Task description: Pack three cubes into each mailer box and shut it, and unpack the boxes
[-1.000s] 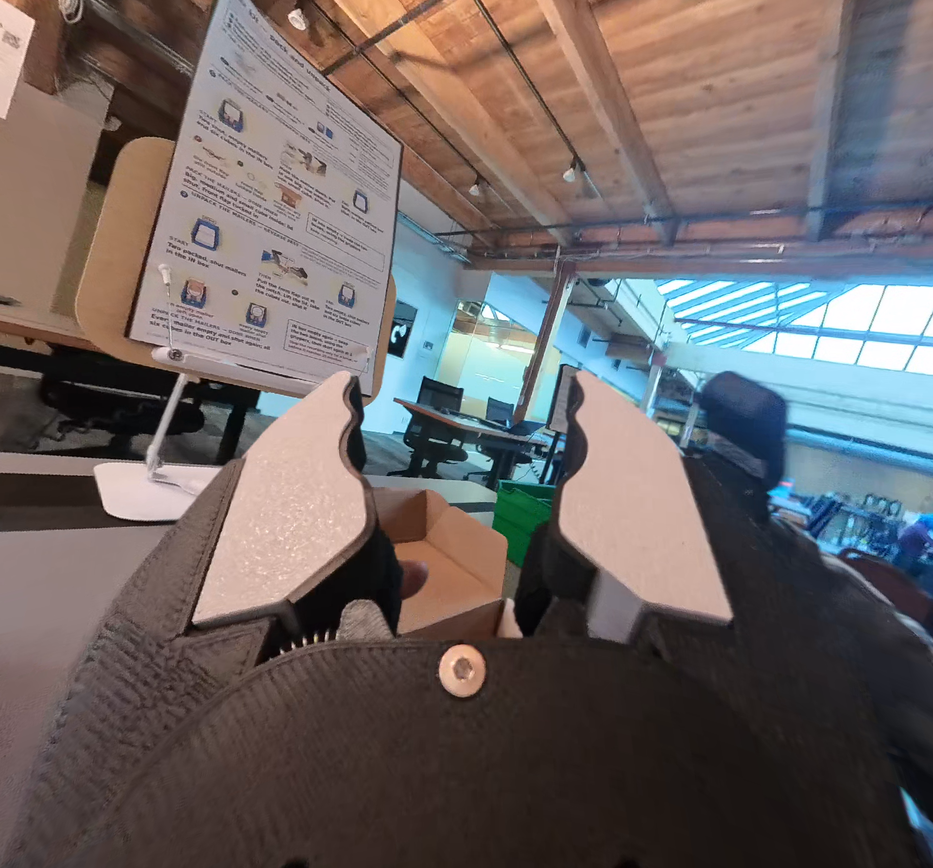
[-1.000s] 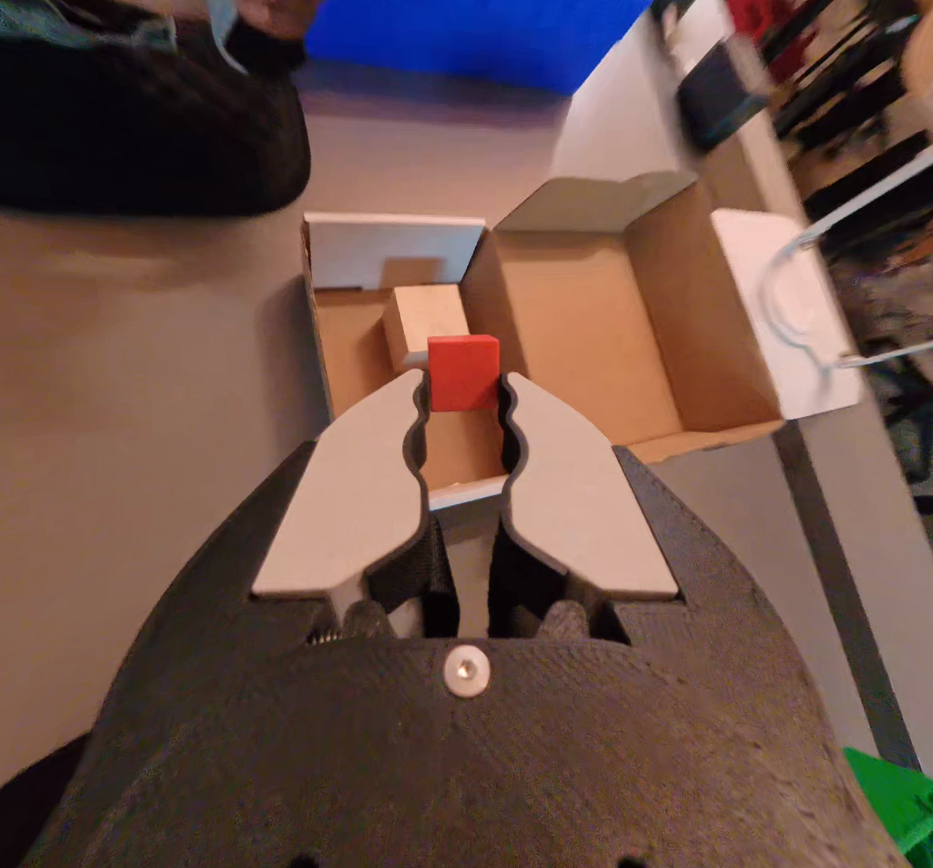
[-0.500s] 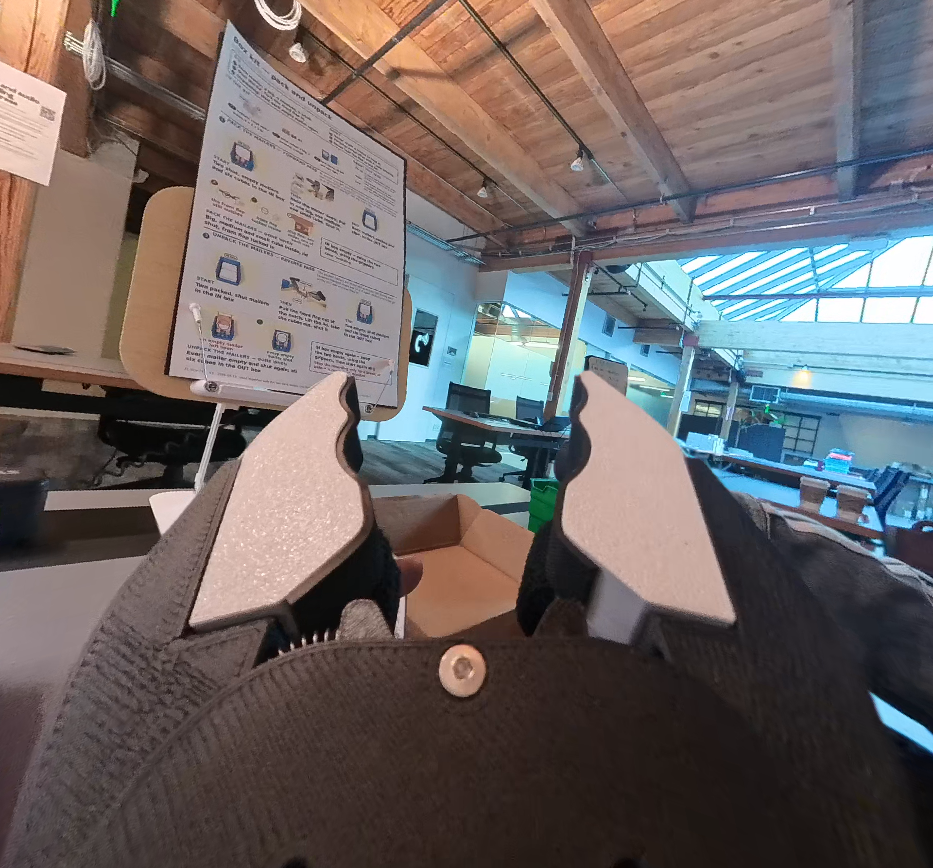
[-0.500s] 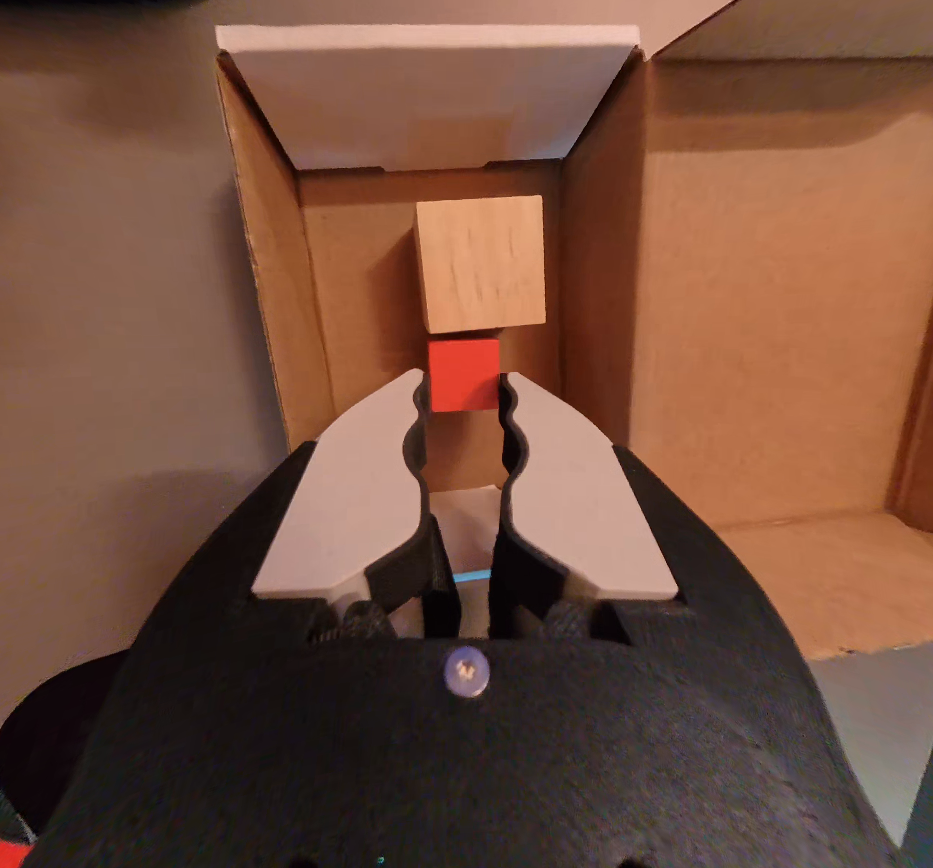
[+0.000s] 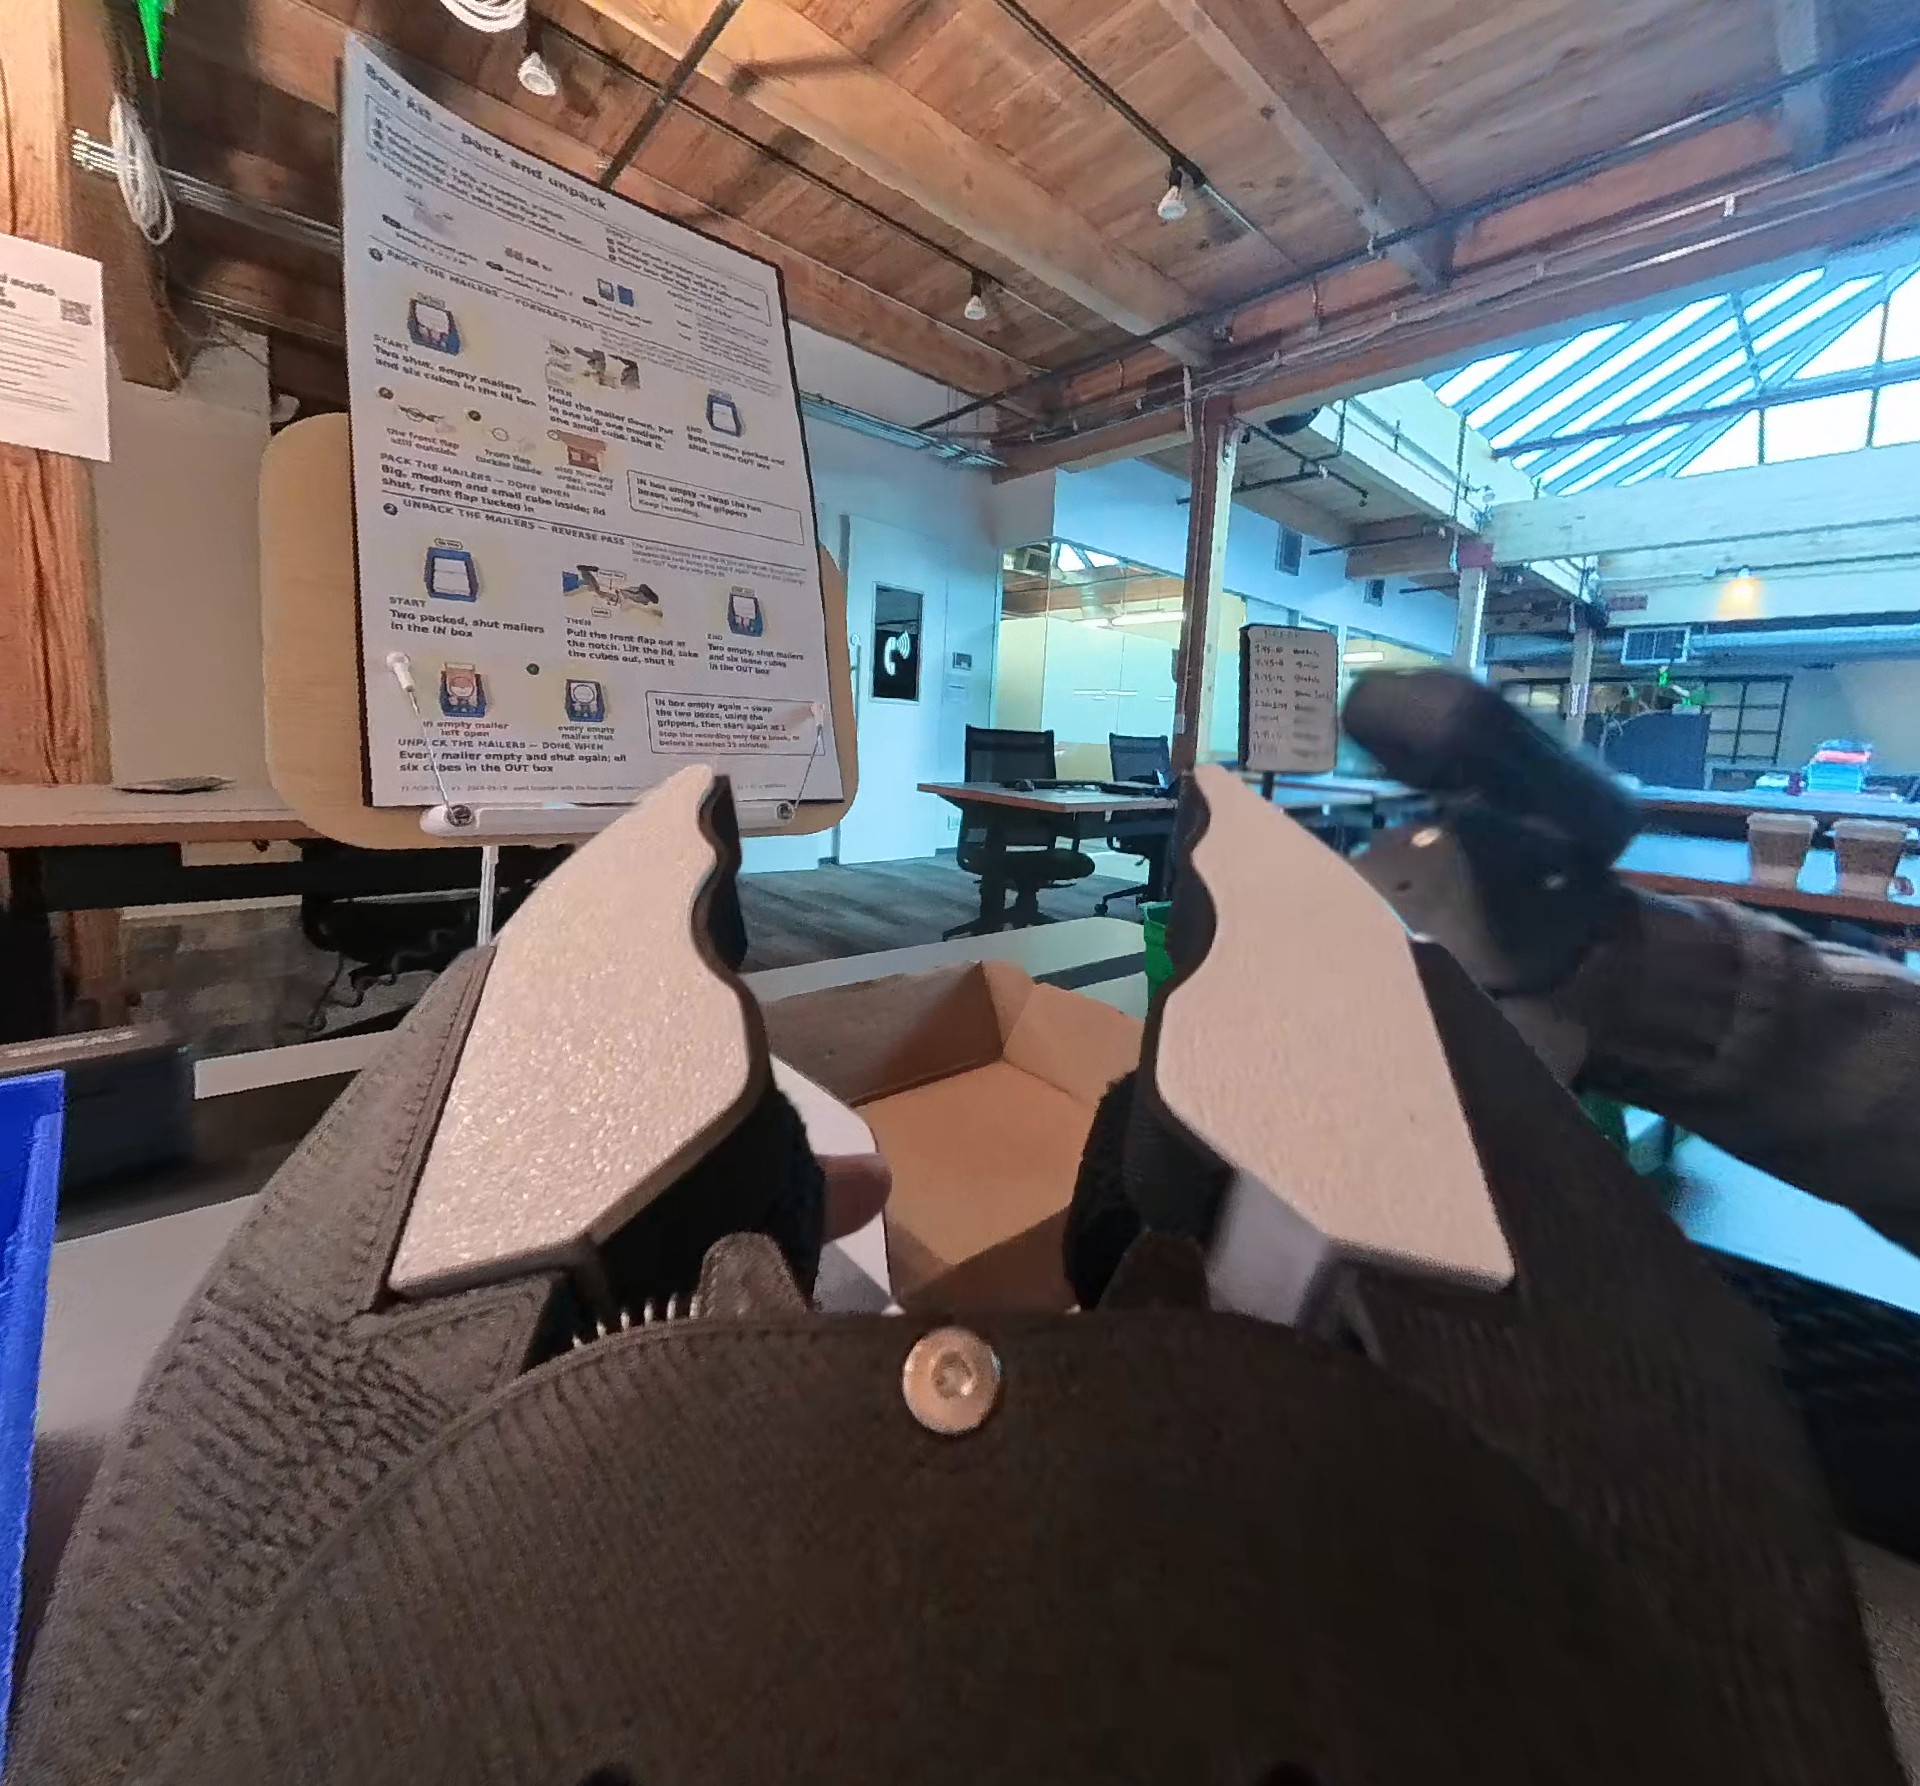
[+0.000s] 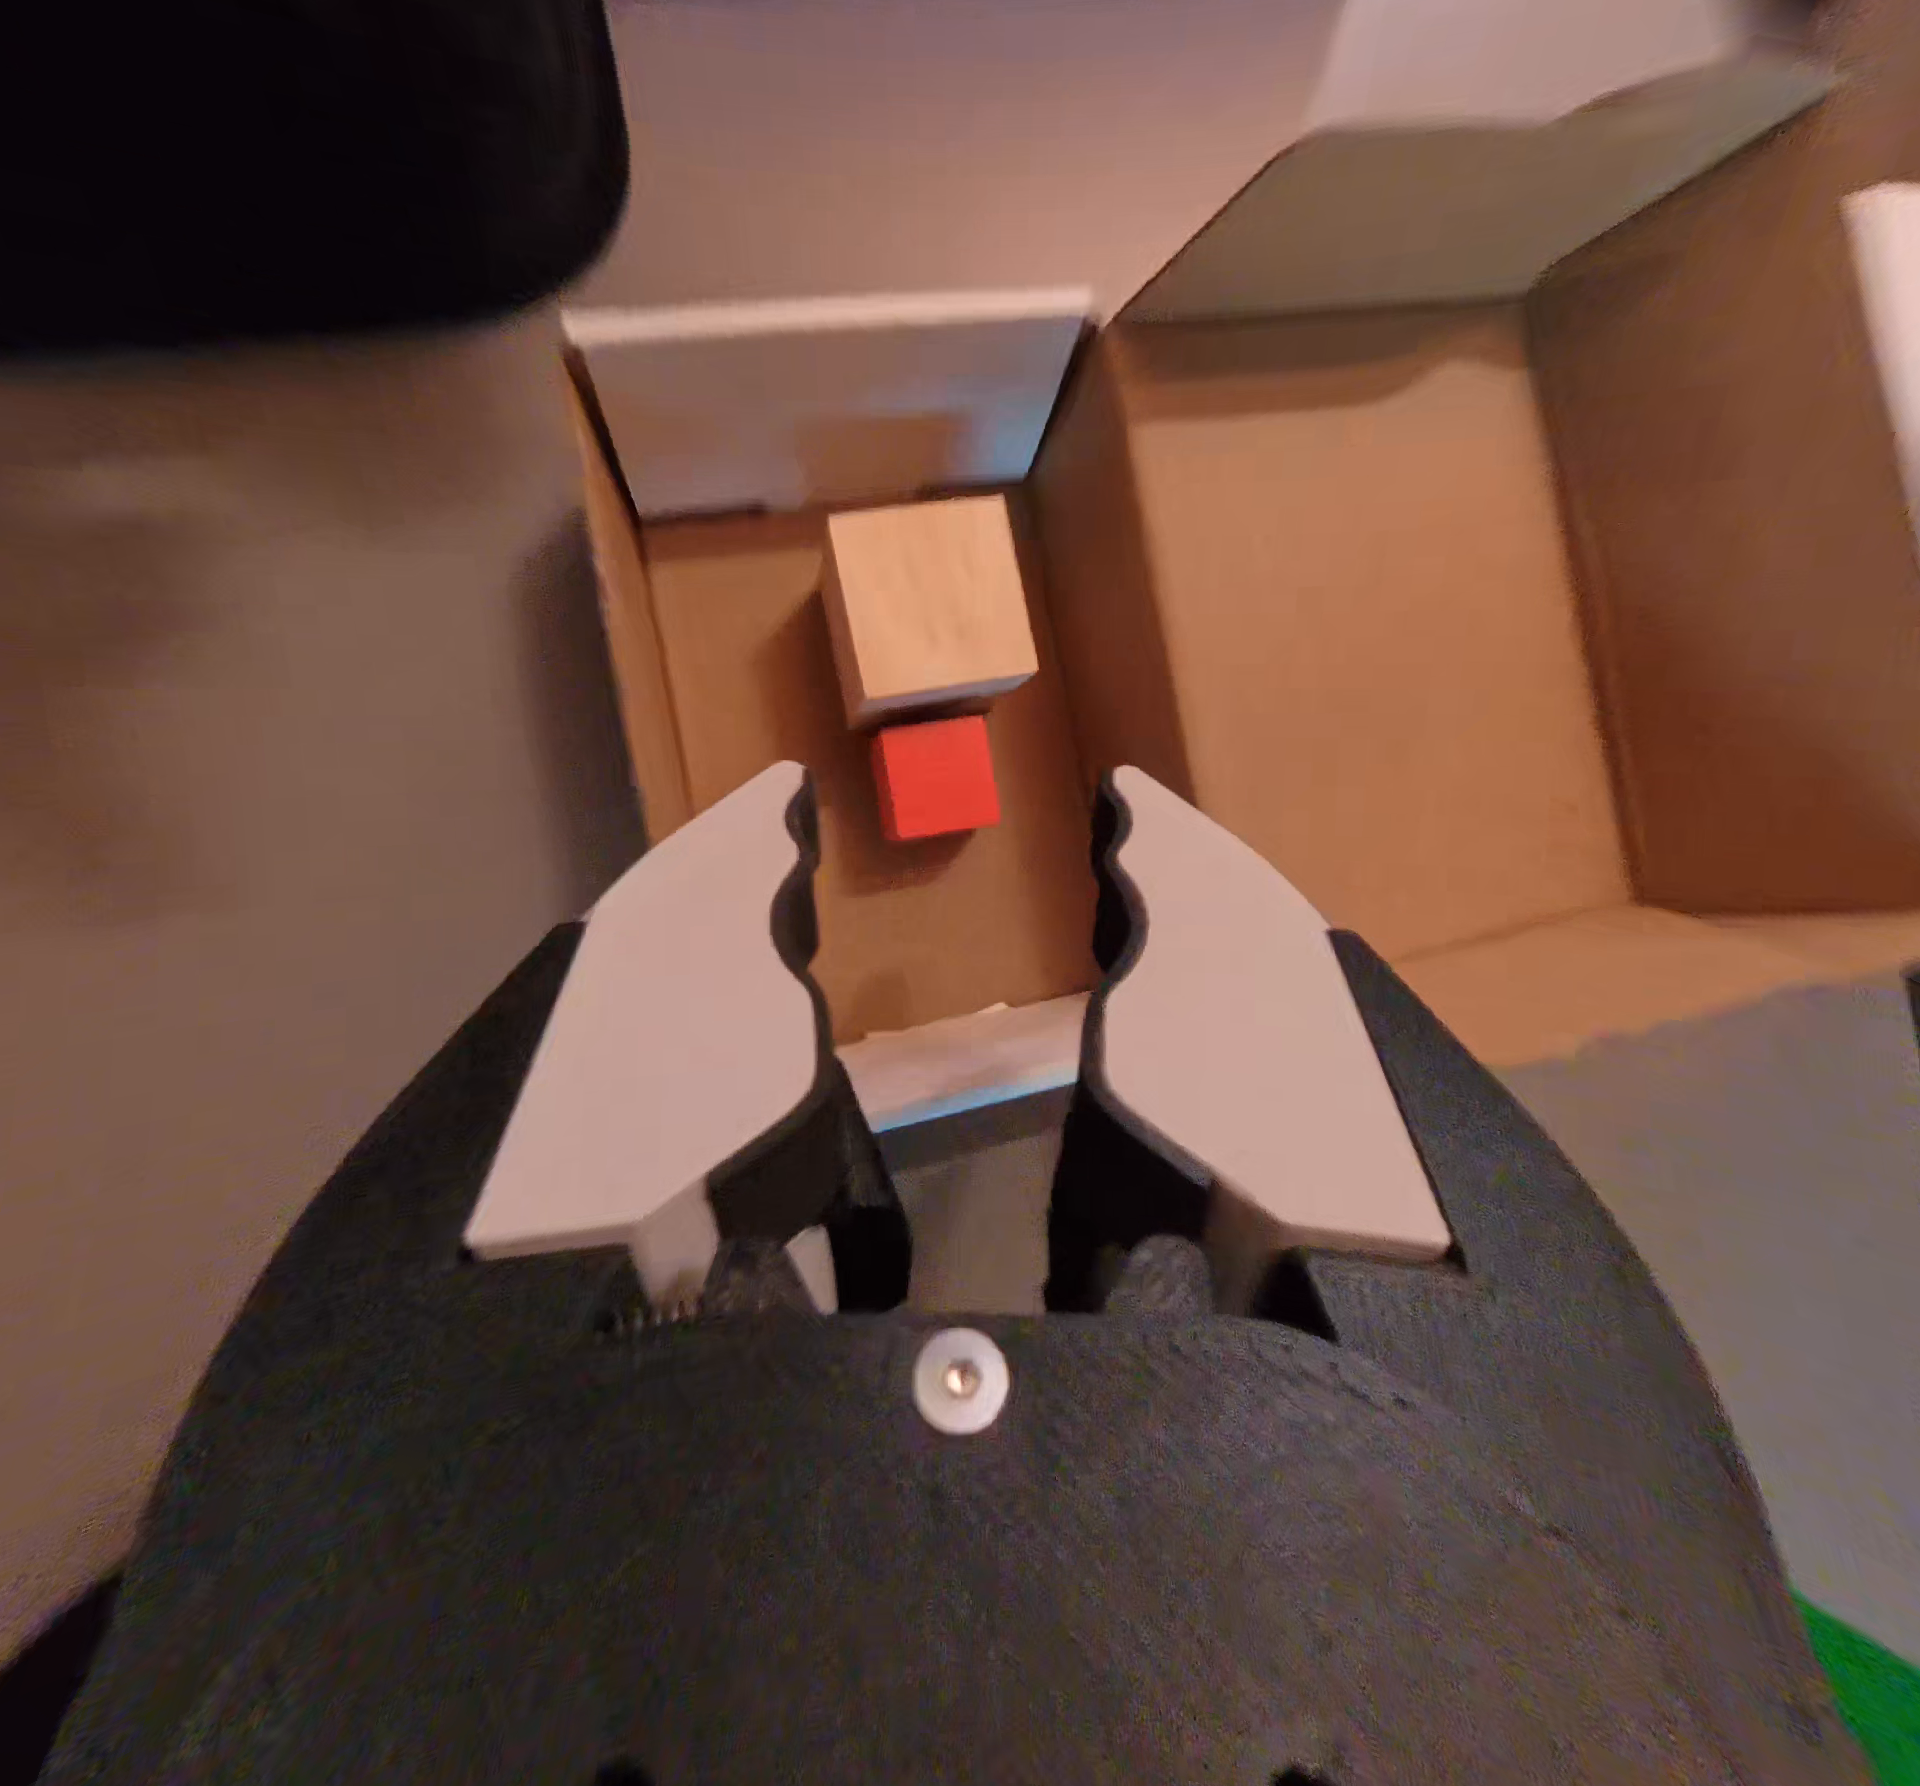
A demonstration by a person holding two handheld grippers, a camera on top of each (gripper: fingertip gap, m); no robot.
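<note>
Where the open cardboard box (image 6: 665, 697) lies on the grey table (image 6: 260, 801), a small red cube (image 6: 935, 777) sits just near of a larger wooden cube (image 6: 930, 609). Above them the right gripper (image 6: 956, 801) is released, fingers spread. Left gripper (image 5: 956, 822) gapes too, empty, aimed over the box toward a printed sheet (image 5: 582, 489).

Grey table (image 6: 260, 749) carries one open cardboard mailer box (image 6: 1351, 645), lid laid out toward 3 o'clock. A white stand base (image 6: 1886, 302) sits at 2 o'clock, just beside the lid.
</note>
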